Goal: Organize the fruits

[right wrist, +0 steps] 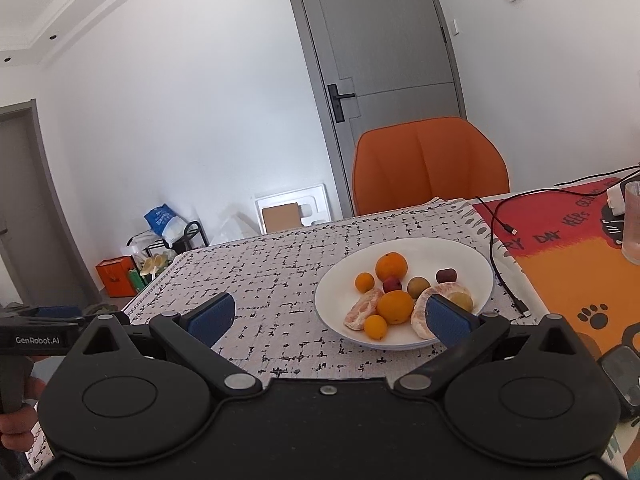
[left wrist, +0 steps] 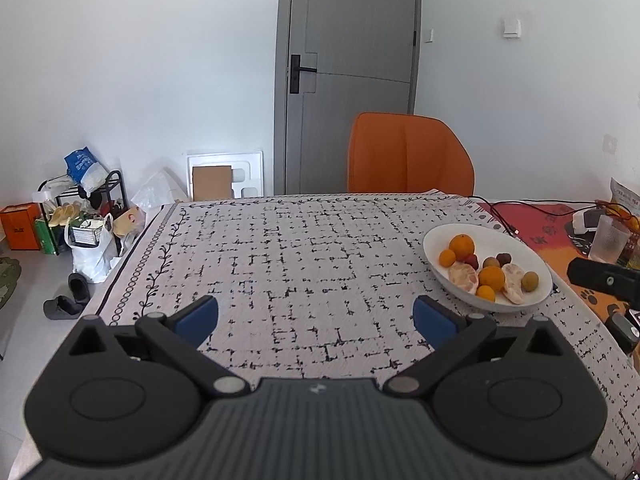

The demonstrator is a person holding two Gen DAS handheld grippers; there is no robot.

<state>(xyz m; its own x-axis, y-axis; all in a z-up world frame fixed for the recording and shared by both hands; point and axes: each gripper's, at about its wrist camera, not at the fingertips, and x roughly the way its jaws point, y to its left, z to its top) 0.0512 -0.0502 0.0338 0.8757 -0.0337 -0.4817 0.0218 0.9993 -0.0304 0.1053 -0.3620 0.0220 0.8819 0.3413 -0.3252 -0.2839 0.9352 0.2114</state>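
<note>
A white plate (right wrist: 472,264) on the patterned tablecloth holds several fruits: a large orange (right wrist: 391,266), smaller oranges, peeled citrus halves (right wrist: 364,309), small red, purple and green fruits. The plate also shows in the left wrist view (left wrist: 436,238) at right. My right gripper (right wrist: 330,316) is open and empty, just in front of the plate, its right finger over the plate's near rim. My left gripper (left wrist: 316,320) is open and empty over bare cloth, left of the plate.
An orange chair (right wrist: 430,164) stands behind the table. A black cable (right wrist: 498,248) lies right of the plate. A glass (right wrist: 633,222) stands on the red and orange mat at far right. Floor clutter and a rack (left wrist: 80,216) lie left of the table.
</note>
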